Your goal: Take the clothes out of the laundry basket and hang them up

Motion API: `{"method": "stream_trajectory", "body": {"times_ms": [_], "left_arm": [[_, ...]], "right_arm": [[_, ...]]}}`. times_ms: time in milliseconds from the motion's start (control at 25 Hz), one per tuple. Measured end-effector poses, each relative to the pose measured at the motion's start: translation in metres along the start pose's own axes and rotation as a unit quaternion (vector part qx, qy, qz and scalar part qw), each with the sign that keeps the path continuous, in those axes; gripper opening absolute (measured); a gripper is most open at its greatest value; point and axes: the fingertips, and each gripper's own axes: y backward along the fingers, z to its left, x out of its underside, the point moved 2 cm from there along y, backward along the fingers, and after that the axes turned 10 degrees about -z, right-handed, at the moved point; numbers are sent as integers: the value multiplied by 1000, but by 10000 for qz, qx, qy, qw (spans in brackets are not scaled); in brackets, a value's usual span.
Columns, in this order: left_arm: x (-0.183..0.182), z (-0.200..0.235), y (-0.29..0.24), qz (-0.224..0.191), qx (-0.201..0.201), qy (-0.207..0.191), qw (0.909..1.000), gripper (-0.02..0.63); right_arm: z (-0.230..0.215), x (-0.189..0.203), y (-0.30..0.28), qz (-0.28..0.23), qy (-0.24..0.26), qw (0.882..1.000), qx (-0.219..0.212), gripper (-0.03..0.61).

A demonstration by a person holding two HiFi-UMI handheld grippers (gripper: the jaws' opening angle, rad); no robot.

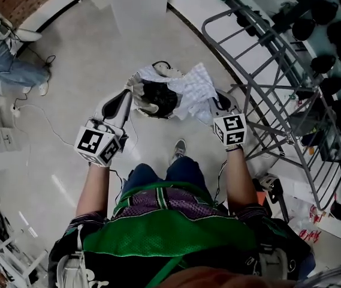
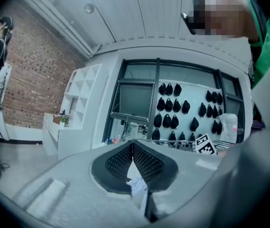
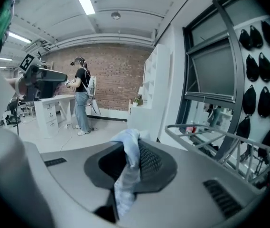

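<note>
— My left gripper (image 2: 133, 147) is closed right up. The pads meet at the tips, and a thin edge of the cloth (image 2: 138, 186) is nipped between them lower down.

— And the other one?

— My right gripper (image 3: 129, 146) is clamped on the same cloth. A bunched fold sticks up past the tips, and the rest trails down between the pads toward the camera.

— So where is the cloth as a whole?

— From my head view it hangs between the two grippers in front of me, clear of the floor (image 1: 80, 53). It is pale with a fine check. The left gripper has one edge, the right gripper has the opposite edge, and the middle sags in folds.

— And the laundry basket?

— The laundry basket (image 1: 149, 111) stands on the floor, beneath the cloth as I look down. The cloth hides its right side from me. On the left I see the rim and something dark inside, but I can't tell what it is.

— The rack?

— The drying rack (image 3: 206, 131), made of grey metal bars, is on my right, near the right gripper. The cloth is apart from it.

— Anything else?

— My shoe (image 1: 180, 149) is on the floor near the basket. Another person (image 3: 82, 99) stands well away in front of a brick wall (image 3: 116, 75).
</note>
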Motion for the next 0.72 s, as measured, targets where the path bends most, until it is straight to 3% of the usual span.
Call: {"method": "stream_trajectory", "body": {"times_ms": [360,720], "left_arm": [[-93,-14,76,-555,175,-227,9980,18],[-127,-29,144,-726,481,-140,9961,18]], "right_arm": [[45,-112,58,-677,221,9967,389,46],[103,-171,134,-1023,386,9909,790,46]]}}
